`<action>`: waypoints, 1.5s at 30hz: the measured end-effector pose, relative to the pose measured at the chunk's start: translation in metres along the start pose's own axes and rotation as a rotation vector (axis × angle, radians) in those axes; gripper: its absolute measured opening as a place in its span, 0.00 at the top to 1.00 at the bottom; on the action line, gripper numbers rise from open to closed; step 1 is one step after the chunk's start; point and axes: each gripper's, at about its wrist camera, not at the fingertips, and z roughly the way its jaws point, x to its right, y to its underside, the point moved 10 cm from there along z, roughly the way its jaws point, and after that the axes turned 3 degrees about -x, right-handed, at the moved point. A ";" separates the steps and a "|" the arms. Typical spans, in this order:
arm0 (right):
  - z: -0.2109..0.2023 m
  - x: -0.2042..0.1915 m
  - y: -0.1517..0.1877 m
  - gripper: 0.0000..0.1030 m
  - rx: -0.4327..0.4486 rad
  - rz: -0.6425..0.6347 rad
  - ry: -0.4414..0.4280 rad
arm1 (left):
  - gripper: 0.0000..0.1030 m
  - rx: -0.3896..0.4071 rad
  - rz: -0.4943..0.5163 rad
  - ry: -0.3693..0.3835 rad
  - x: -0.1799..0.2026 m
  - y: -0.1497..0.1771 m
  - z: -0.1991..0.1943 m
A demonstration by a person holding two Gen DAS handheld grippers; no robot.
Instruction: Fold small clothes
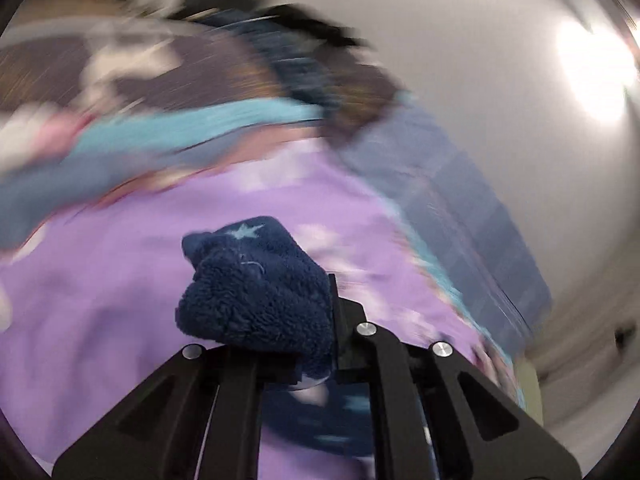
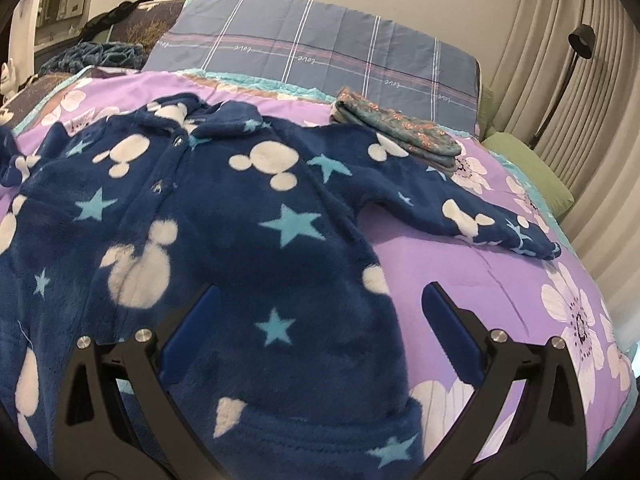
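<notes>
- A bed is covered by a purple flowered bedspread point(image 2: 460, 264), with a blue checked pillow point(image 2: 320, 44) at its far end; the left wrist view of it is heavily blurred.
- A navy fleece top point(image 2: 224, 216), patterned with stars and white mouse heads, is laid flat and face up on the bedspread, collar toward the pillow; one sleeve point(image 2: 472, 216) is stretched out to the side, unfolded.
- A small folded garment point(image 2: 400, 132) is seen near the pillow, just beyond that sleeve, so one piece is judged finished.
- The right gripper point(image 2: 320, 336) is held over the lower body of the top, its jaws spread wide and nothing between them.
- The left gripper point(image 1: 276, 320) is pinched on a bunched end of the same navy fleece, probably the other sleeve.
- The folding of this top is judged barely begun: sleeves and body are yet to be folded.
</notes>
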 end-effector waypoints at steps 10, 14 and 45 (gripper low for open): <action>0.001 0.048 0.014 0.02 -0.003 0.107 0.007 | 0.90 -0.201 0.615 0.357 0.309 0.175 0.001; 0.008 0.072 0.029 0.02 -0.048 0.183 -0.013 | 0.37 -0.366 0.699 0.323 0.331 0.281 0.047; 0.127 -0.062 -0.068 0.54 -0.250 0.092 -0.505 | 0.14 -0.266 0.824 -0.369 0.058 0.206 0.058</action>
